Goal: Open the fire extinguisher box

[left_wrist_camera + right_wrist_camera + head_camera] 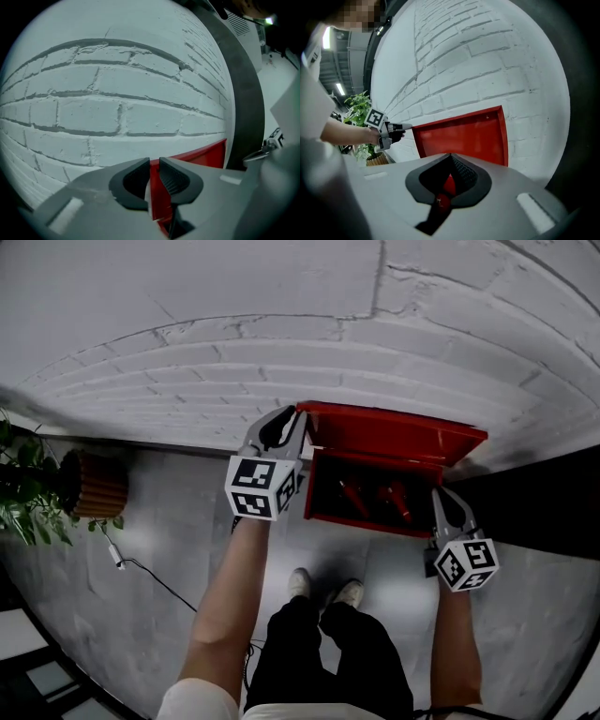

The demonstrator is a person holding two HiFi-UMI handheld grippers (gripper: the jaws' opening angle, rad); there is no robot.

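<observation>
Now, with your left gripper (pixel 154 161) pinching the left edge of the raised lid (pixel 394 432) and your right gripper (pixel 451 157) pressed together, empty, beside the red box (pixel 361 521) on the grey floor (pixel 169 521), ease that lid gently back against the white brick wall (pixel 281 334), minding the potted plant (pixel 28 493) on your left.

The fire extinguisher box (pixel 356 518) and its lid (pixel 394 435) were bright red against a white-painted brick wall (pixel 281 324). The grey left gripper (pixel 286 418) and right gripper (pixel 442 493) carried black-and-white square-marked cubes. At nine o'clock, green leaves (pixel 23 493) hung beside a ribbed orange pot (pixel 94 486).
</observation>
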